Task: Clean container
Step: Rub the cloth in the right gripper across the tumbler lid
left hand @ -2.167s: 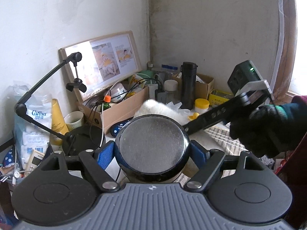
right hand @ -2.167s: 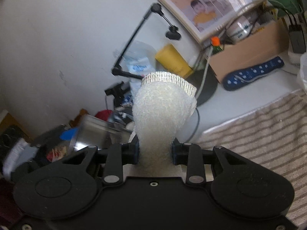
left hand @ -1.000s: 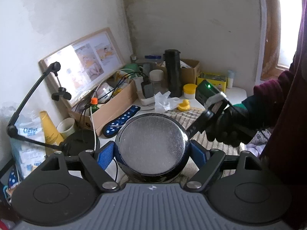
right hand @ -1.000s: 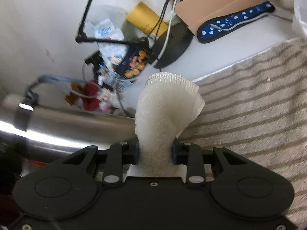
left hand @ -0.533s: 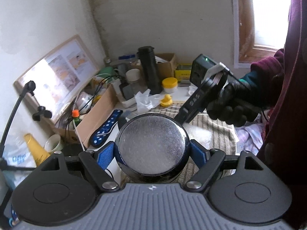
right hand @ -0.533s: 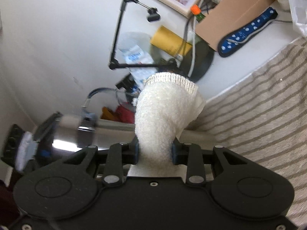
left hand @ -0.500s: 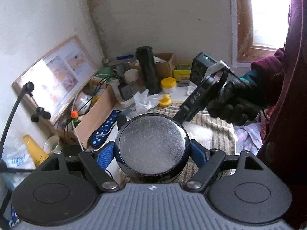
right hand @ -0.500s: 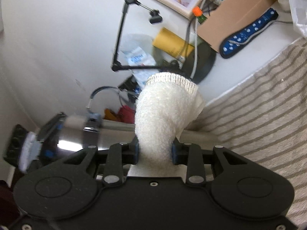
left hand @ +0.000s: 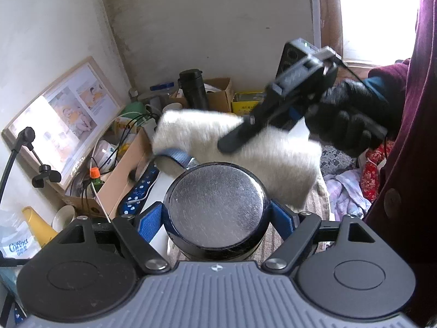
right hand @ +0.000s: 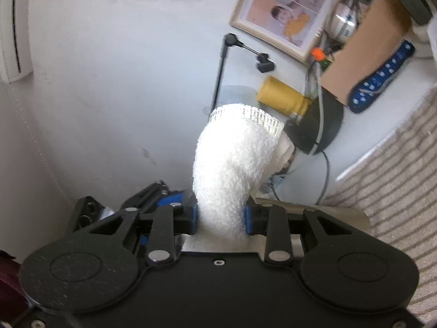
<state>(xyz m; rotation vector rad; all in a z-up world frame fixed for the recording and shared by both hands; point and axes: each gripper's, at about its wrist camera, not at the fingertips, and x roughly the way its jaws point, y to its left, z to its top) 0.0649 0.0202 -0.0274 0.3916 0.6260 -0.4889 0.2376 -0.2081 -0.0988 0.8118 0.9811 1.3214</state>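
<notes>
Left wrist view: left gripper (left hand: 215,216) clamped on the flask (left hand: 215,207), blue pads pressed to both sides; its scratched metal base faces the camera. Landmark is the flask. Just beyond it, a white cloth (left hand: 245,153) hangs blurred, its lower edge over the flask's far rim; contact cannot be told. Above right of the flask, a black-gloved hand (left hand: 344,120) carries the right gripper (left hand: 273,114). Beyond the flask to the left, a cardboard box (left hand: 120,180) and a framed picture (left hand: 65,114).

Right wrist view: right gripper (right hand: 221,216) pinched tight on the cloth (right hand: 235,169), which stands up between its pads. Flask body (right hand: 327,213) just behind the pads; striped towel (right hand: 396,191) to the flask's right.
</notes>
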